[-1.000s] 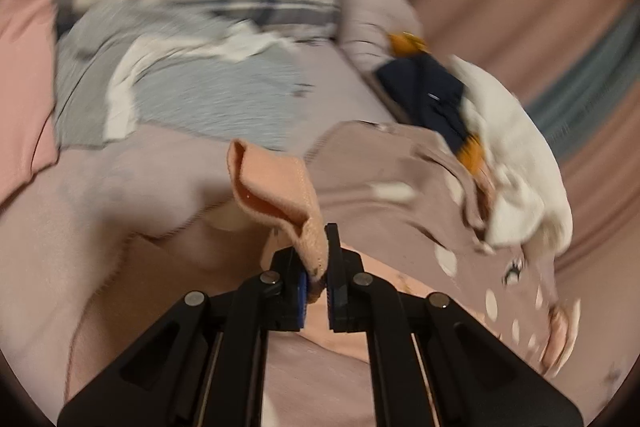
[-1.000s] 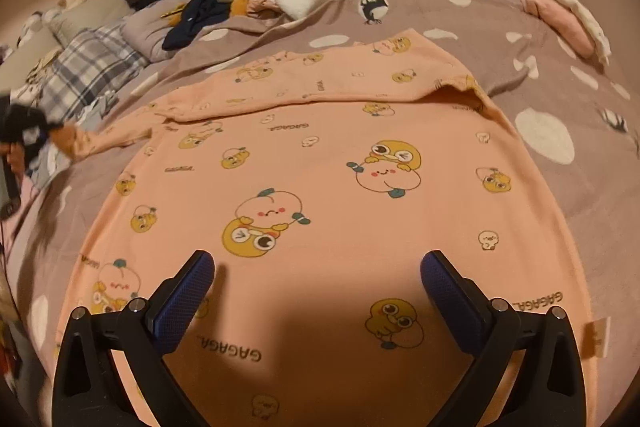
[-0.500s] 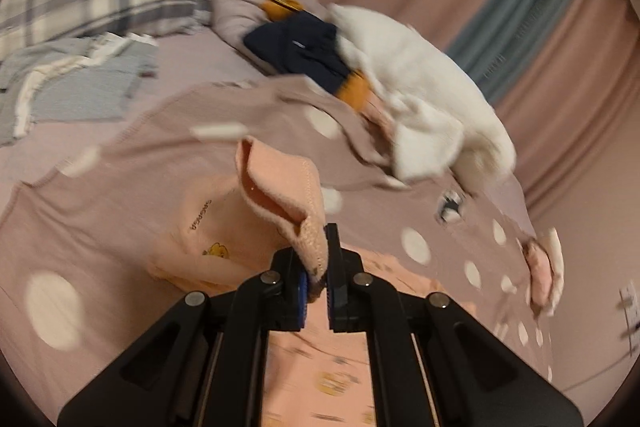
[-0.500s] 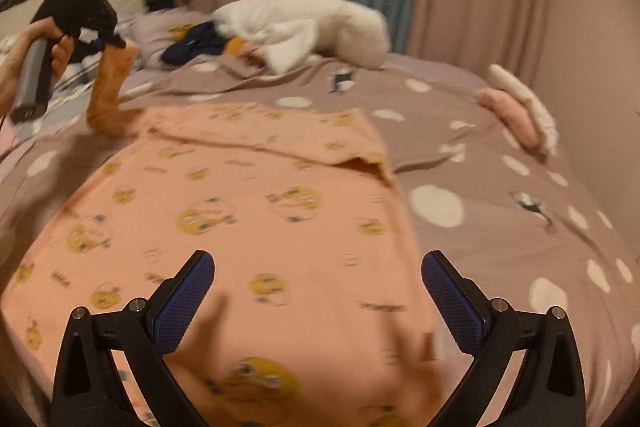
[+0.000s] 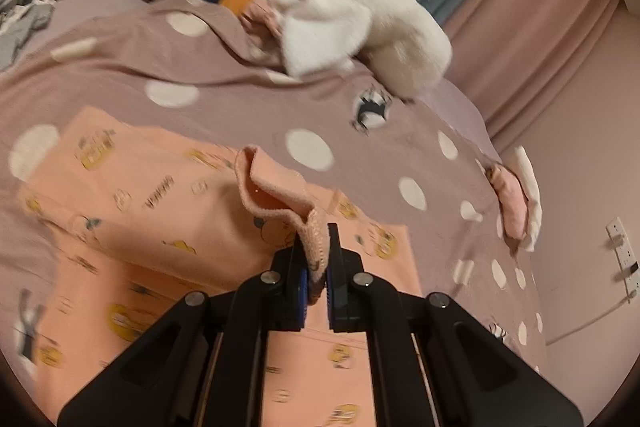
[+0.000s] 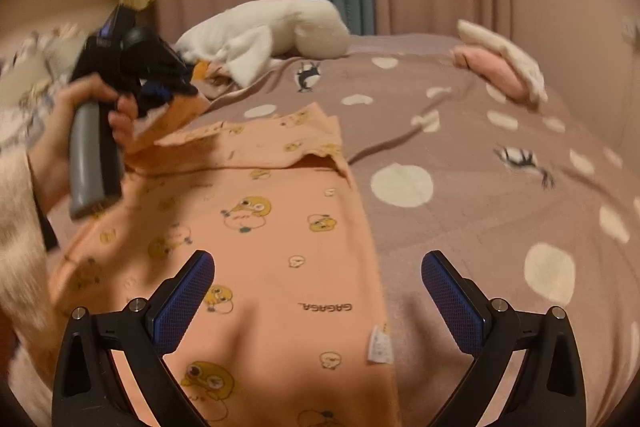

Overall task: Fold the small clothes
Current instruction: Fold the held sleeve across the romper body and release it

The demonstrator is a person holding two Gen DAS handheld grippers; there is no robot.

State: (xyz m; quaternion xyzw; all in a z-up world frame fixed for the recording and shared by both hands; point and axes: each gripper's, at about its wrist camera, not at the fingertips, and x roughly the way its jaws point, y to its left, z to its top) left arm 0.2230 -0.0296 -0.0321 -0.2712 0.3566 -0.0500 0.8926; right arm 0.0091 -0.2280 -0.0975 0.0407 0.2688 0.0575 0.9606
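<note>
Folding is barely begun: one sleeve [image 5: 276, 195] of the peach top [image 6: 280, 227] is clamped in the left gripper [image 5: 316, 267] above the bed [image 6: 480, 155], while the right gripper [image 6: 318, 301] is held wide and empty.

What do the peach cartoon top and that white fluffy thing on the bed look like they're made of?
The peach top looks like thin, matte cotton jersey: it drapes and creases softly, and its cuff shows ribbed knit. The white fluffy thing looks like plush or fleece, with a fuzzy pile; the exact fibre cannot be told.
</note>
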